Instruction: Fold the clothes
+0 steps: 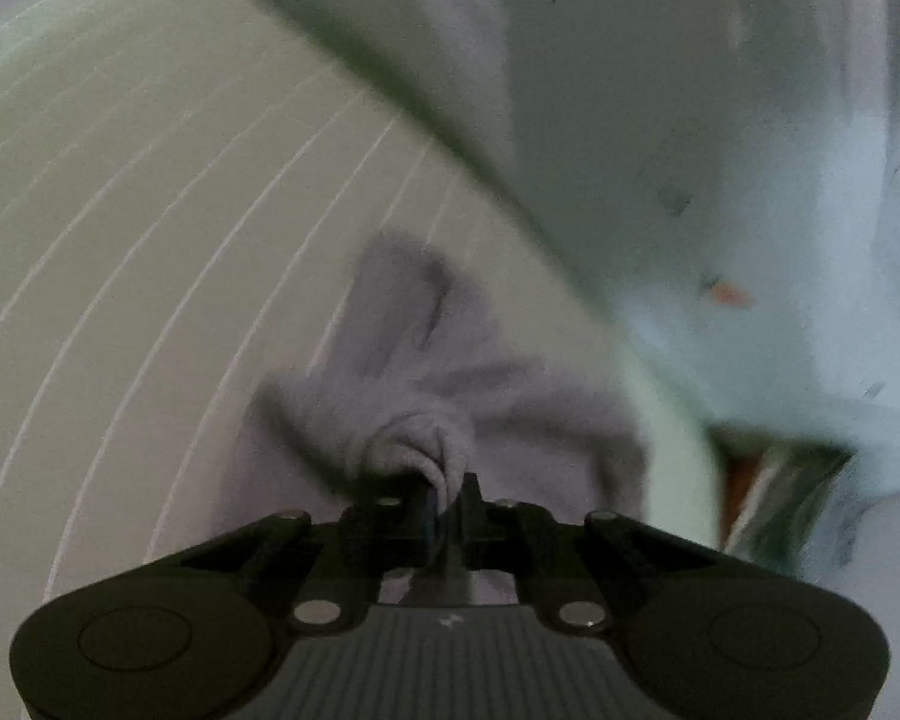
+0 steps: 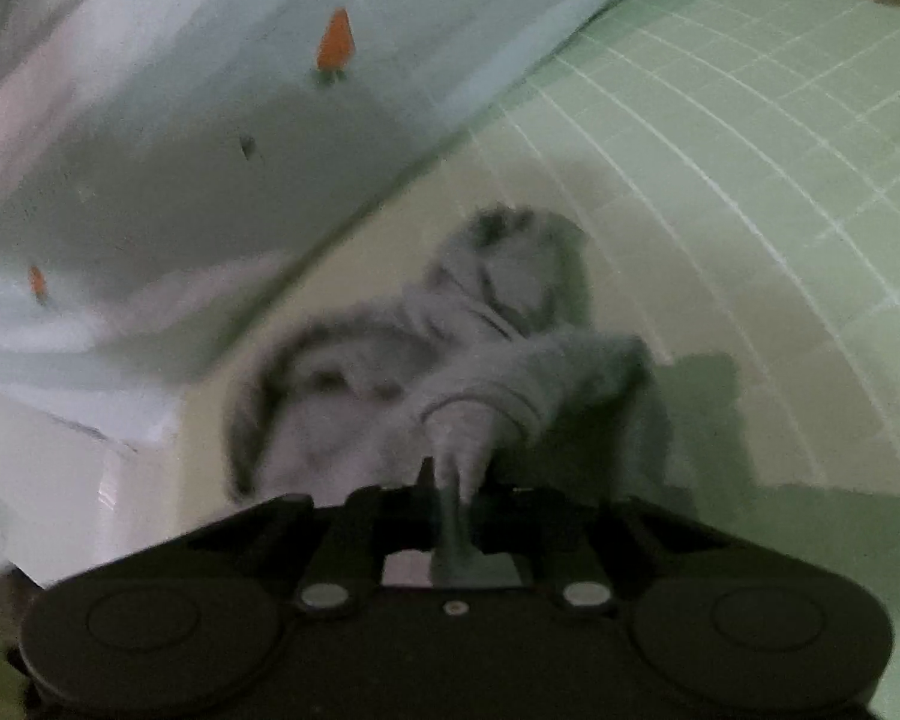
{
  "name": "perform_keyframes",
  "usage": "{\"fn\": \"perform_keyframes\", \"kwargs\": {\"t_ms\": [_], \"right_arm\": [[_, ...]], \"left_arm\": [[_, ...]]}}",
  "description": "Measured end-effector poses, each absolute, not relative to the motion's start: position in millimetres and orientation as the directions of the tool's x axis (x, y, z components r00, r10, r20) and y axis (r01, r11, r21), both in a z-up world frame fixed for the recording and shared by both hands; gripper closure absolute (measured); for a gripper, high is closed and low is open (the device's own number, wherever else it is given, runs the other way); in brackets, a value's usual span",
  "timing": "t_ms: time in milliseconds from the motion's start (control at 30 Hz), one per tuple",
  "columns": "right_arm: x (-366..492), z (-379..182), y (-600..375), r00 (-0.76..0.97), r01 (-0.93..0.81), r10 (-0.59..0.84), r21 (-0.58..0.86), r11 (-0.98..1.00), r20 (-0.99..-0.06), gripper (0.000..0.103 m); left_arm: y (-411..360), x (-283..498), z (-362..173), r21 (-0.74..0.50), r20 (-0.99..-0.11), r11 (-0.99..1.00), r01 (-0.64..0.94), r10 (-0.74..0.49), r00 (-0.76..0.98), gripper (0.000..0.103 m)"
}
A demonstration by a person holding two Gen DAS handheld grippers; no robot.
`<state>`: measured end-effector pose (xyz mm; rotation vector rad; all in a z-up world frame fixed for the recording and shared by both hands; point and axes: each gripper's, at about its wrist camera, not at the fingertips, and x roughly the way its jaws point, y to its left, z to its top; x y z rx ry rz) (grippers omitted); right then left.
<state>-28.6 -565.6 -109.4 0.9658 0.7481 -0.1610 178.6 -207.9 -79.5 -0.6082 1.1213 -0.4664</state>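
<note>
A small grey knitted garment [image 1: 426, 372] hangs bunched above a pale green cutting mat [image 1: 150, 210]. My left gripper [image 1: 447, 489] is shut on a rolled edge of it. In the right wrist view the same grey garment [image 2: 450, 348] hangs in folds, and my right gripper [image 2: 450, 474] is shut on another edge of it. The frames are blurred and the fingertips are mostly hidden by the cloth.
A pale blue cloth with small orange carrot prints [image 2: 335, 42] lies along the mat's edge; it also shows in the left wrist view [image 1: 720, 180]. The green mat with white grid lines [image 2: 750, 180] stretches to the right. Something orange and dark [image 1: 774, 492] lies by the mat's edge.
</note>
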Motion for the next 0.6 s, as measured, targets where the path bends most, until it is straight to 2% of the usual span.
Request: {"fn": "perform_keyframes", "kwargs": {"t_ms": [67,133,167,200,233,267,300,333,433,600], "right_arm": [[-16.1,-105.1,-583.7,0.784,0.434,0.191,0.742,0.512,-0.591,0.092],[-1.5,-101.8,-603.8,0.824,0.432,0.17,0.794,0.428,-0.54,0.089],[6.5,-101.6,-612.6,0.84,0.433,0.16,0.819,0.377,-0.518,0.083],[12.1,-100.7,-617.4,0.851,0.434,0.142,0.829,0.352,-0.506,0.077],[15.8,-97.5,-617.8,0.854,0.442,0.114,0.822,0.36,-0.508,0.059],[19.3,-93.9,-617.3,0.854,0.45,0.084,0.811,0.373,-0.513,0.04],[19.2,-90.6,-612.7,0.845,0.465,0.049,0.778,0.422,-0.532,0.031],[18.2,-87.4,-607.1,0.834,0.48,0.013,0.736,0.477,-0.552,0.021],[14.5,-86.2,-588.0,0.778,0.509,-0.063,0.568,0.647,-0.625,0.017],[9.2,-113.8,-565.8,0.683,0.508,-0.048,0.427,0.748,-0.729,0.016]], "left_arm": [[-212.8,199.7,-65.7,-0.637,-0.676,0.768,0.065,-0.596,0.433,0.096],[-216.0,216.1,-56.0,-0.611,-0.674,0.79,0.046,-0.55,0.493,0.088],[-216.6,221.9,-52.3,-0.6,-0.675,0.8,0.026,-0.523,0.52,0.079],[-217.2,227.7,-48.5,-0.589,-0.675,0.808,0.005,-0.495,0.547,0.055],[-217.8,233.2,-45.0,-0.577,-0.675,0.817,-0.015,-0.467,0.571,0.038],[-219.5,229.6,-48.2,-0.546,-0.692,0.838,-0.002,-0.45,0.564,0.01],[-221.2,225.9,-51.4,-0.514,-0.709,0.858,0.011,-0.432,0.558,0.005],[-222.8,222.3,-54.7,-0.481,-0.724,0.876,0.024,-0.413,0.552,0.005],[-227.8,211.4,-64.4,-0.38,-0.767,0.923,0.065,-0.354,0.535,0.005],[-233.9,196.0,-95.5,-0.299,-0.849,0.948,0.113,-0.318,0.422,0.005]]}}
